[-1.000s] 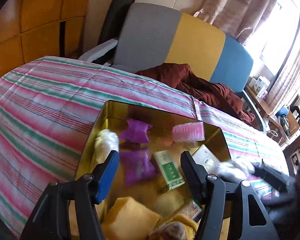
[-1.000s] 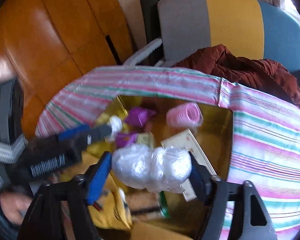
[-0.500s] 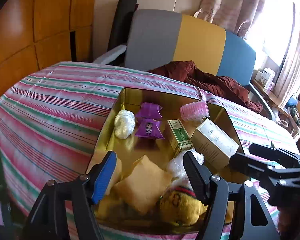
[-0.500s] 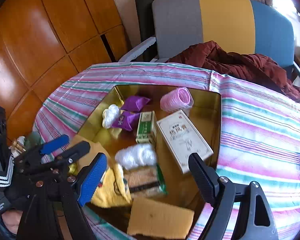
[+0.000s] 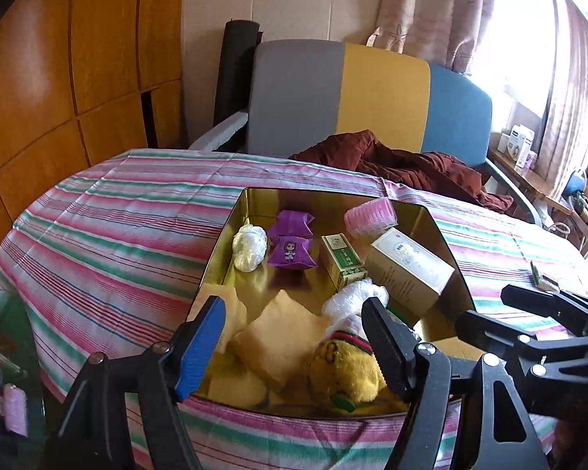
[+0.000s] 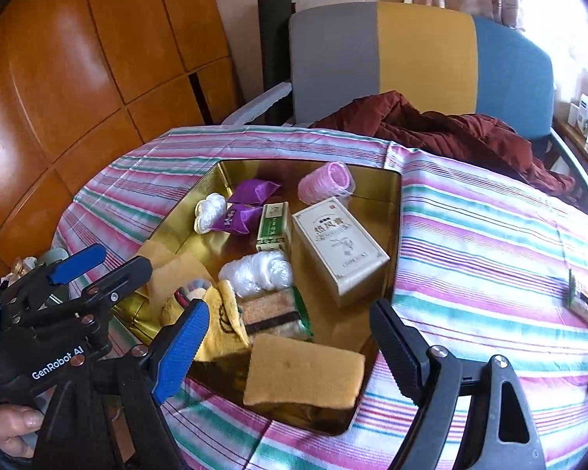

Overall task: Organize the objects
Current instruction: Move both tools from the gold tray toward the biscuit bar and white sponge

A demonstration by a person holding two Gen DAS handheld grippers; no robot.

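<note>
A gold tin tray [image 5: 335, 194] [image 6: 396, 211] sits on the striped tablecloth. It holds a white plastic-wrapped bundle [image 6: 256, 272] [image 5: 351, 297], purple packets [image 5: 292, 250], a pink roller [image 6: 325, 182], a green box [image 6: 272, 227], a cream box [image 6: 339, 246], yellow sponges [image 6: 303, 376] and a yellow plush [image 5: 343, 366]. My left gripper [image 5: 294, 337] is open and empty over the tray's near edge. My right gripper [image 6: 286, 340] is open and empty above the tray's near end. Each gripper shows in the other's view.
A chair [image 5: 372, 94] with a dark red garment [image 5: 403, 164] stands behind the table. A small packet [image 6: 582, 293] lies on the cloth at right. Small items [image 5: 11, 407] sit low at the left. Wooden panels [image 6: 78, 78] line the left wall.
My right gripper let go of the white plastic-wrapped bundle, which now lies in the tray. Both grippers drew back and up from the tray.
</note>
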